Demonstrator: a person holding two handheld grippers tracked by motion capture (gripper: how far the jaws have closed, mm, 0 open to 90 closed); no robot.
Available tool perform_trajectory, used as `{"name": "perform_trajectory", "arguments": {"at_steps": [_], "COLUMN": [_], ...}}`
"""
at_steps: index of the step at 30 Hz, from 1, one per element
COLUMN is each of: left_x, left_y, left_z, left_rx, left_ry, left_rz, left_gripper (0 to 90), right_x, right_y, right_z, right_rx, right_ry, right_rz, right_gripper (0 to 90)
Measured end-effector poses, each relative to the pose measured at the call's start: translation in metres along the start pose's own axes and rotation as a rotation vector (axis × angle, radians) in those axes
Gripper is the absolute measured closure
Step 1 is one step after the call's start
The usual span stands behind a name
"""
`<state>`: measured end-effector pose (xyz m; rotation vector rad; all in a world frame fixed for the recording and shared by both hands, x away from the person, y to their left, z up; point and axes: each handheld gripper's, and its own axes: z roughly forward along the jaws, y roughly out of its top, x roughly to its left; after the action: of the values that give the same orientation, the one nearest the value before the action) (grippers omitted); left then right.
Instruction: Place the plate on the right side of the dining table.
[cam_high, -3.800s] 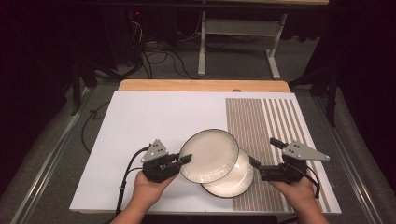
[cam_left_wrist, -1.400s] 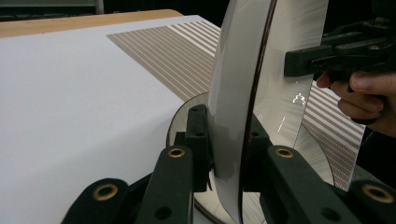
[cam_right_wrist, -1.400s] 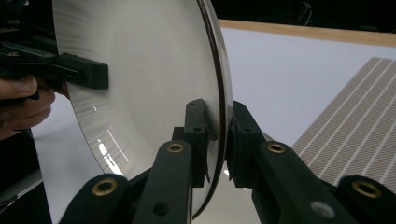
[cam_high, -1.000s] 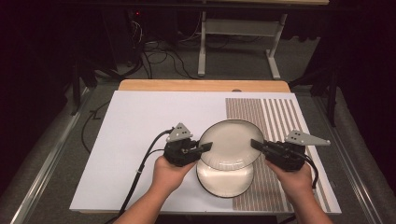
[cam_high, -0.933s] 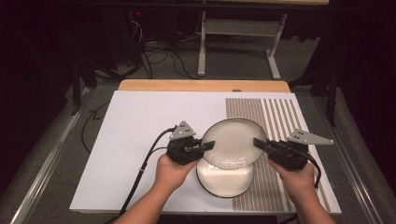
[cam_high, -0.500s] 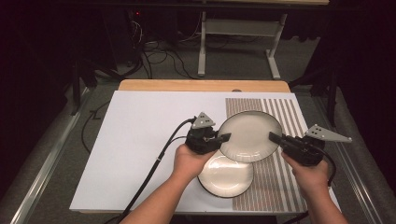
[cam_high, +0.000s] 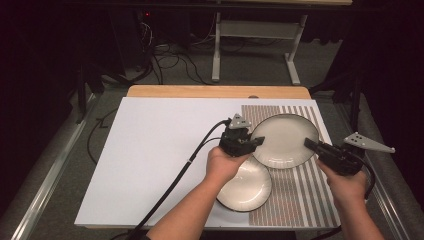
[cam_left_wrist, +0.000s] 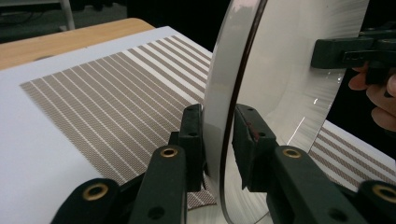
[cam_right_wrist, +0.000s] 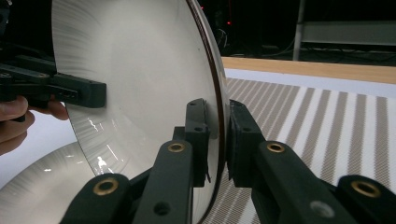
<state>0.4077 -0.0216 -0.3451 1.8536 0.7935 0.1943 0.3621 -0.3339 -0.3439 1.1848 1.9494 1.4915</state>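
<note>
A cream plate with a dark rim (cam_high: 285, 140) hangs above the striped placemat (cam_high: 300, 200), held at both sides. My left gripper (cam_high: 257, 141) is shut on its left rim. In the left gripper view (cam_left_wrist: 217, 135) the pads still press the plate's edge (cam_left_wrist: 280, 70), though the jaws have just been opening a little. My right gripper (cam_high: 309, 144) is shut on the right rim, which sits between its pads in the right gripper view (cam_right_wrist: 217, 135). A second cream plate (cam_high: 250, 187) lies flat on the table, below and nearer the person, partly under the left hand.
A white board (cam_high: 150, 150) covers the table, with a wooden strip (cam_high: 215, 91) along its far edge. The left gripper's cable (cam_high: 175, 180) trails across the board toward the front left. Beyond the table are a dark floor, cables and a metal stand (cam_high: 215, 50).
Both grippers have carried the upper plate to the right and away from the person, off the lower plate and over the striped placemat. The lower plate has stayed put.
</note>
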Motion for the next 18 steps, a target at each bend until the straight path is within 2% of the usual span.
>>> {"name": "perform_trajectory", "arguments": {"at_steps": [12, 18], "left_x": [-0.006, -0.007], "left_y": [0.005, 0.000], "left_z": [0.030, 0.044], "left_rx": [0.025, 0.045], "left_ry": [-0.003, -0.009], "left_rz": [-0.003, -0.016], "left_gripper": [71.7, 71.0], "right_x": [-0.017, -0.024], "right_y": [-0.010, -0.017], "right_z": [-0.011, -0.013], "right_rx": [-0.011, 0.013], "right_ry": [-0.063, -0.079], "right_rz": [0.018, 0.029], "right_gripper": [83.1, 83.2]}}
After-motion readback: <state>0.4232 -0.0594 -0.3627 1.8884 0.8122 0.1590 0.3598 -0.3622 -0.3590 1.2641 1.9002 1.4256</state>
